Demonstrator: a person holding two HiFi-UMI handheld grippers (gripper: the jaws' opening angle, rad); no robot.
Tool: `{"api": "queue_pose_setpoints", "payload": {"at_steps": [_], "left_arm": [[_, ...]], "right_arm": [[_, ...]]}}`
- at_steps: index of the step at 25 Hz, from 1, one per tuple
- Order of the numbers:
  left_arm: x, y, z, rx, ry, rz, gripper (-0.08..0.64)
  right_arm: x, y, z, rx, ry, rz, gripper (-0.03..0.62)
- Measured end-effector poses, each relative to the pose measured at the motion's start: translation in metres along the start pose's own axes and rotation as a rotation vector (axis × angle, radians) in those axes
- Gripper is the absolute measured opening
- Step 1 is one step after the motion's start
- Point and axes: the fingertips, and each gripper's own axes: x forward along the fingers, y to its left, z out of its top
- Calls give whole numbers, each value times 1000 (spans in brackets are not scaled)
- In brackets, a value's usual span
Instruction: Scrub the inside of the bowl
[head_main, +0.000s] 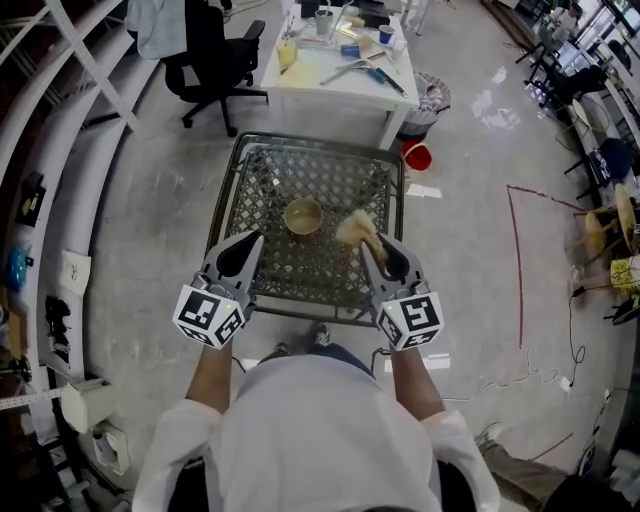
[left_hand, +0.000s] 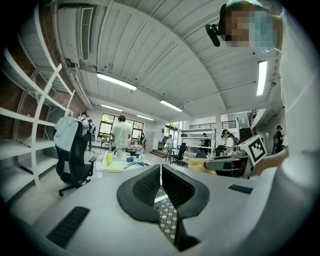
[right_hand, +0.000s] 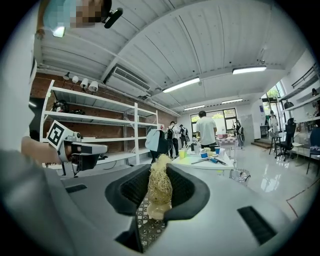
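Note:
A tan bowl (head_main: 303, 216) stands upright in the middle of the metal mesh table (head_main: 262, 180). My left gripper (head_main: 254, 240) hovers over the table's near left part, short of the bowl, shut with nothing between its jaws (left_hand: 160, 175). Over the near right part, my right gripper (head_main: 370, 247) is shut on a straw-coloured fibre scrubber (head_main: 354, 228), whose bushy head sticks out just right of the bowl. In the right gripper view the scrubber (right_hand: 159, 186) is pinched between the black pads, and the left gripper (right_hand: 82, 149) shows at the left.
Beyond the mesh table stands a white table (head_main: 300, 80) with cups and tools. A black office chair (head_main: 212, 58) is at its left, a bin (head_main: 431, 96) and a red bucket (head_main: 418, 157) at its right. White shelving (head_main: 60, 150) runs along the left. Several people stand far off.

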Motion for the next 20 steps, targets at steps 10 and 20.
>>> {"api": "queue_pose_setpoints", "payload": {"at_steps": [10, 20], "left_arm": [[27, 12, -10, -26, 12, 63, 35], [61, 40, -20, -41, 56, -12, 35]], "right_arm": [[25, -23, -4, -2, 12, 62, 100], [53, -30, -16, 24, 42, 4, 100]]}}
